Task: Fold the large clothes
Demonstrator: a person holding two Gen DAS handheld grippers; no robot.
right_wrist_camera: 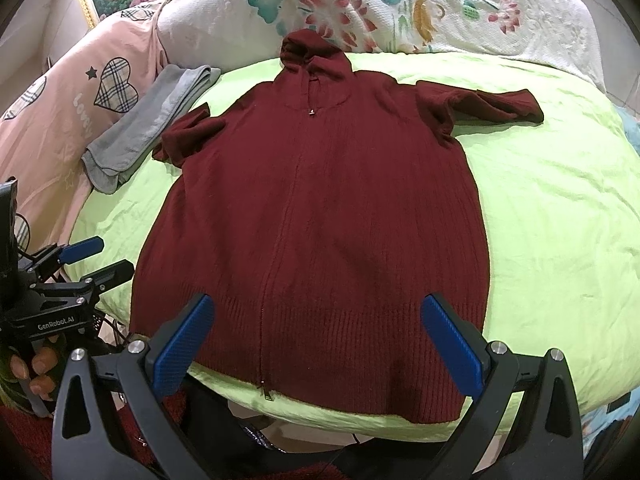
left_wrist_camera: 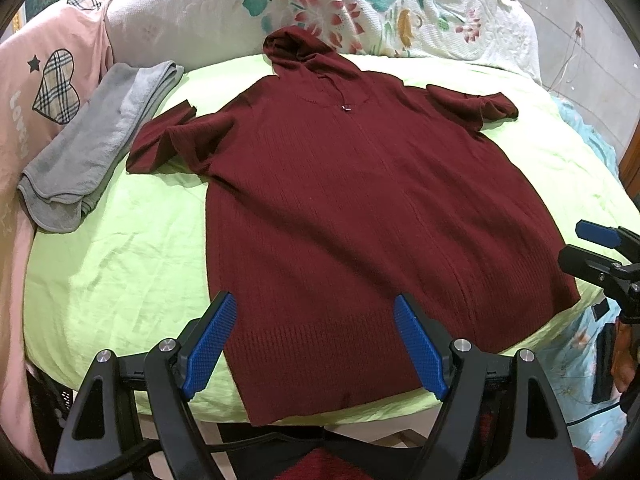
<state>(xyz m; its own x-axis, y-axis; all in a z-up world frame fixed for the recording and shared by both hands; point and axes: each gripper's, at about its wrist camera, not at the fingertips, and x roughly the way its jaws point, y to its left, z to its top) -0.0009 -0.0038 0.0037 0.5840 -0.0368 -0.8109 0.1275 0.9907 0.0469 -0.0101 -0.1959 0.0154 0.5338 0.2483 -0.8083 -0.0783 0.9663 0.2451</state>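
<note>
Far ahead and to the left of the left gripper [left_wrist_camera: 316, 344], a pink pillow [left_wrist_camera: 44, 92] with a plaid heart leans at the bed's edge, and a folded grey towel [left_wrist_camera: 92, 148] lies just beside it on the lime-green sheet [left_wrist_camera: 120, 260]. The left gripper hangs released, its 2 blue pads wide apart above the hem, touching nothing. Straight ahead of both grippers, the dark red hooded knit cardigan [left_wrist_camera: 360, 200] lies flat and zipped on the bed, hood pointing away toward a floral quilt [left_wrist_camera: 400, 12], short sleeves spread to either side. The right gripper [right_wrist_camera: 320, 344] is likewise released, pads spread over the ribbed hem, holding nothing. To its right, bare sheet runs to the bed's edge.
</note>
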